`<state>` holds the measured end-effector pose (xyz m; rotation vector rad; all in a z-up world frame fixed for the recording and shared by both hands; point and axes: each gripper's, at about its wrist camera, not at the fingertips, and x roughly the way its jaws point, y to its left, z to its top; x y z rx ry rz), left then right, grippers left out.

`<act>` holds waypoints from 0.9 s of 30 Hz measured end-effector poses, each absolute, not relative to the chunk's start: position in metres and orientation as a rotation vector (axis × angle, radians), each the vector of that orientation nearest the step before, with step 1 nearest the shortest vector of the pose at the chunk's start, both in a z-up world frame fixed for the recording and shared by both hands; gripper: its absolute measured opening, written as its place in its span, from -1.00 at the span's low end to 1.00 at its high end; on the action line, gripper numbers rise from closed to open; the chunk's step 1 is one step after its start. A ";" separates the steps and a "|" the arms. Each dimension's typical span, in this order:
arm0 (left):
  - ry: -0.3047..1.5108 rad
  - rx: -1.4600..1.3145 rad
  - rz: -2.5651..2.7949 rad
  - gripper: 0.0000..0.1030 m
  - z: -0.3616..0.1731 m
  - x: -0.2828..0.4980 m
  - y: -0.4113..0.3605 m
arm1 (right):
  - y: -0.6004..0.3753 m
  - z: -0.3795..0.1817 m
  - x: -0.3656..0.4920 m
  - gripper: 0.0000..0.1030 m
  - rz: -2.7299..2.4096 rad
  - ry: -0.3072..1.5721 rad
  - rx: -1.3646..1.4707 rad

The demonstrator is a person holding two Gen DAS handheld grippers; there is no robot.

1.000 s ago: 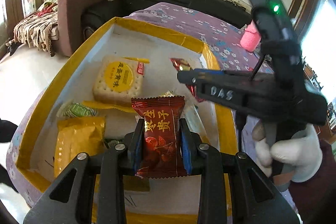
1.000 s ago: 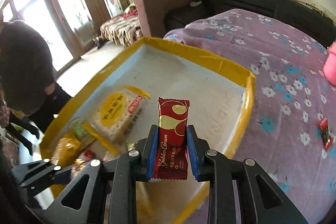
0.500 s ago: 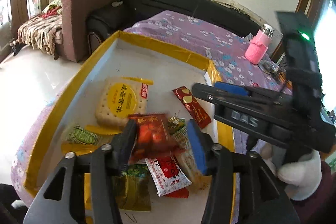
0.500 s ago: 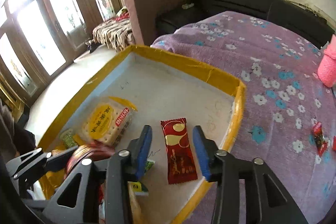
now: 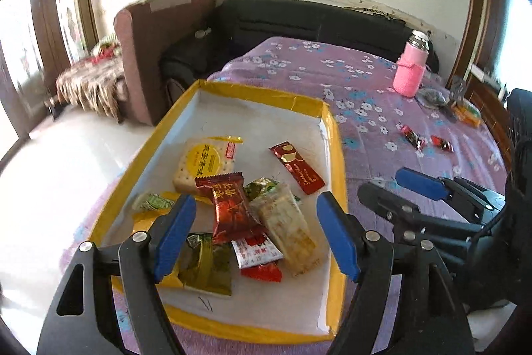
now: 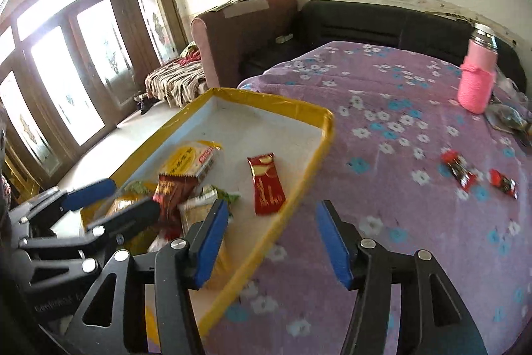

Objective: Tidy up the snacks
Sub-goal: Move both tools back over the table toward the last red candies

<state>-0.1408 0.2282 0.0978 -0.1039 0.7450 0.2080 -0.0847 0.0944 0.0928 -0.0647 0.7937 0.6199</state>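
Both of your grippers hang open and empty over the snack tray.

Your left gripper (image 5: pixel 256 238) has its fingers spread wide above the near end of the yellow-rimmed tray (image 5: pixel 335 135); your right gripper (image 6: pixel 272 238) is spread just as wide over the tray's right rim. In the tray, the dark red date packet (image 5: pixel 231 208) lies on the near pile, the cracker pack (image 5: pixel 204 160) just beyond it, the long red wafer bar (image 5: pixel 296 167) toward the right rim. Two red candies (image 6: pixel 459 170) lie on the bedspread (image 6: pixel 399 188) right of the tray, the pink bottle (image 6: pixel 477 79) farther back.

You have a dark red jujube snack packet (image 5: pixel 231 210) lying atop the pile in the yellow-rimmed tray (image 5: pixel 335 135), and a red Golden Crown bar (image 5: pixel 297 167) flat beside it.
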 end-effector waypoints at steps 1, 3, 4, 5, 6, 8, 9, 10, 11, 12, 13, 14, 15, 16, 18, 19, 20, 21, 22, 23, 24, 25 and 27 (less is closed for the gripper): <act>0.736 -0.081 0.215 0.47 0.101 -0.143 0.221 | 0.090 0.092 -0.087 0.13 0.619 0.793 -0.059; 0.720 -0.039 0.223 0.47 0.105 -0.146 0.209 | 0.079 0.092 -0.091 0.13 0.613 0.791 -0.045; 0.712 -0.020 0.226 0.47 0.107 -0.148 0.204 | 0.074 0.092 -0.095 0.14 0.609 0.787 -0.040; 0.705 -0.001 0.228 0.47 0.109 -0.149 0.198 | 0.069 0.093 -0.097 0.14 0.604 0.782 -0.035; 0.701 0.009 0.228 0.47 0.111 -0.150 0.194 | 0.063 0.093 -0.099 0.15 0.599 0.779 -0.028; 0.697 0.026 0.222 0.47 0.114 -0.152 0.186 | 0.053 0.093 -0.101 0.16 0.589 0.775 -0.014; 0.697 0.031 0.220 0.47 0.115 -0.153 0.183 | 0.046 0.094 -0.103 0.16 0.582 0.773 -0.004; 0.696 0.039 0.217 0.47 0.116 -0.154 0.178 | 0.041 0.094 -0.104 0.17 0.577 0.772 0.002; 0.695 0.044 0.216 0.47 0.117 -0.155 0.176 | 0.037 0.094 -0.105 0.17 0.572 0.770 0.007; 0.696 0.050 0.213 0.47 0.118 -0.156 0.173 | 0.031 0.095 -0.107 0.17 0.566 0.768 0.014; 0.697 0.057 0.209 0.46 0.118 -0.157 0.168 | 0.026 0.096 -0.108 0.17 0.561 0.766 0.020; 0.697 0.062 0.207 0.47 0.119 -0.157 0.165 | 0.020 0.096 -0.109 0.18 0.556 0.763 0.027; 0.697 0.068 0.205 0.47 0.119 -0.158 0.162 | 0.016 0.096 -0.110 0.19 0.550 0.761 0.033; 0.697 0.074 0.202 0.47 0.120 -0.158 0.159 | 0.011 0.097 -0.110 0.20 0.545 0.758 0.039; 0.696 0.087 0.194 0.46 0.121 -0.160 0.152 | 0.002 0.098 -0.112 0.22 0.535 0.754 0.049; 0.696 0.094 0.190 0.46 0.121 -0.160 0.148 | -0.002 0.098 -0.112 0.22 0.529 0.753 0.054; 0.696 0.099 0.187 0.46 0.122 -0.161 0.145 | -0.007 0.098 -0.112 0.22 0.524 0.752 0.061; 0.696 0.103 0.185 0.46 0.122 -0.161 0.144 | -0.010 0.099 -0.112 0.22 0.520 0.751 0.067; 0.696 0.107 0.181 0.46 0.122 -0.161 0.141 | -0.014 0.099 -0.112 0.22 0.515 0.751 0.074; 0.696 0.110 0.179 0.46 0.122 -0.161 0.140 | -0.018 0.099 -0.112 0.22 0.510 0.751 0.080; 0.698 0.113 0.176 0.46 0.122 -0.161 0.138 | -0.022 0.098 -0.112 0.23 0.505 0.750 0.085; 0.700 0.114 0.171 0.46 0.122 -0.161 0.136 | -0.025 0.098 -0.112 0.23 0.498 0.749 0.091; 0.709 0.114 0.162 0.46 0.121 -0.160 0.135 | -0.031 0.098 -0.111 0.28 0.489 0.749 0.101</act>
